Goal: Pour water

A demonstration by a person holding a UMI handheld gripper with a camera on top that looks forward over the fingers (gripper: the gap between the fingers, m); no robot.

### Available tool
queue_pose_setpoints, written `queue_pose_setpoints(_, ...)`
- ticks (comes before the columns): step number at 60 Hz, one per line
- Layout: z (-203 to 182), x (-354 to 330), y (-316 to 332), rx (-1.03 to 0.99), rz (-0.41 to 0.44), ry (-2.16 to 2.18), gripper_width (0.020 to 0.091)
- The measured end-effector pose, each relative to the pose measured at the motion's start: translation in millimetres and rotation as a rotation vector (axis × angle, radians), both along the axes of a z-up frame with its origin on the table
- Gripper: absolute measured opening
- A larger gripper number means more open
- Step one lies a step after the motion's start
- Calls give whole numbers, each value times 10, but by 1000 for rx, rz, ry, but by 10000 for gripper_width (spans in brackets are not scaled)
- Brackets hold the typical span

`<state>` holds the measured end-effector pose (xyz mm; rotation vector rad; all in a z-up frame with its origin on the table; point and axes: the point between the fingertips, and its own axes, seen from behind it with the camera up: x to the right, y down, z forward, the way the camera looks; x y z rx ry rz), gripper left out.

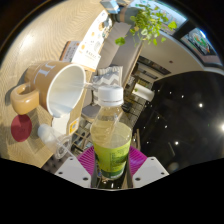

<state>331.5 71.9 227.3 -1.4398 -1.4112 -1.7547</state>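
Bright, even light fills the scene, strongest toward ten and eleven o'clock, where the pale table (40, 45) washes out almost to white. The white pitcher (62, 88) at nine o'clock shows a soft shaded interior and little cast shadow. At three o'clock a glossy black surface (190, 115) carries small pinpoint reflections of lamps. The bottle (110, 135) at six o'clock glows yellow-green where light passes through it, with glare on its cap. Wide-angle distortion bends straight lines hard toward the rim; the plant (150, 22) at one o'clock looks smeared and soft.
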Motion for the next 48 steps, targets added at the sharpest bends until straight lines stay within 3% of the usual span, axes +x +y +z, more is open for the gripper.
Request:
queue_pose_setpoints(12,296,-102,-327,141,-43,568,413)
queue_pose_setpoints(21,263,-113,-535,206,-94,1047,412)
queue_pose_setpoints(33,-339,-197,-624,179,-165,1585,411)
queue_pose_setpoints(48,-1076,-112,-641,149,-284,1863,412)
